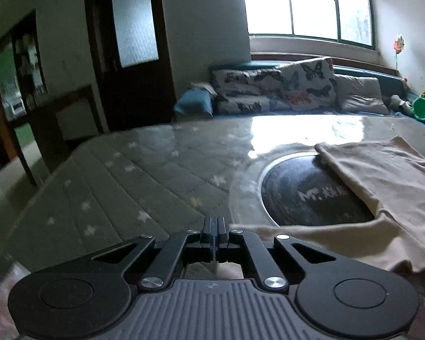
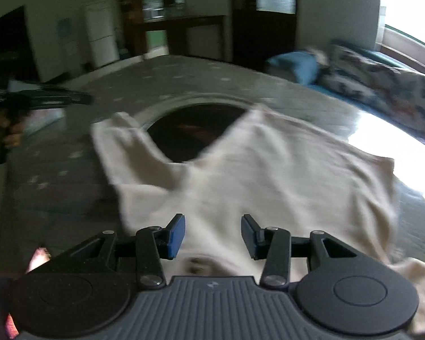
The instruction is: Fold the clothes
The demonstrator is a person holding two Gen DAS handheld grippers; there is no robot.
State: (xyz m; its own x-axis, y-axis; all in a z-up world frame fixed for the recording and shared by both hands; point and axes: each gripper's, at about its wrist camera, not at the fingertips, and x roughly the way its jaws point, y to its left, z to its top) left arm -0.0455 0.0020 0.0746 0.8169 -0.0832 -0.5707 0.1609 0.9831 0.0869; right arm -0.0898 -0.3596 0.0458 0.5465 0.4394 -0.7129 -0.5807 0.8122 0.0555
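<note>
left tool (image 1: 214, 228): jaws pressed together, at the near left edge of the cloth; whether a hem is pinched between them I cannot tell. The right view shows this tool (image 2: 70, 96) off to the left, blurred, above the table, held in a hand (image 2: 10, 133).
table (image 1: 113, 175): quilted grey cover with pale stars under a glossy clear sheet, so likely slick; cloth should slide on it rather than drag.
disc (image 1: 306, 195): dark round inset in the table, part covered by the cloth.
cloth (image 2: 255, 175): cream garment, spread mostly flat on the table, over the near and right part of the disc. Two strap-like points reach toward the far side with a deep V notch between them. Creases on the right side. Near edge runs under the right tool.
handling (judged): light, thin, limp knit; no stiffness, will sag and bunch from any single hold. Not fragile. One layer could lift without the other.
where to hold (judged): at hems or corners, both layers together, two well-apart points so the edge stays straight.
right tool (image 2: 213, 233): jaws wide apart, blue pads (image 2: 176, 235) showing, nothing between them, low over the near middle of the cloth.
stage: spread-out, unfolded look; fits just laid flat or smoothed before a fold.
</note>
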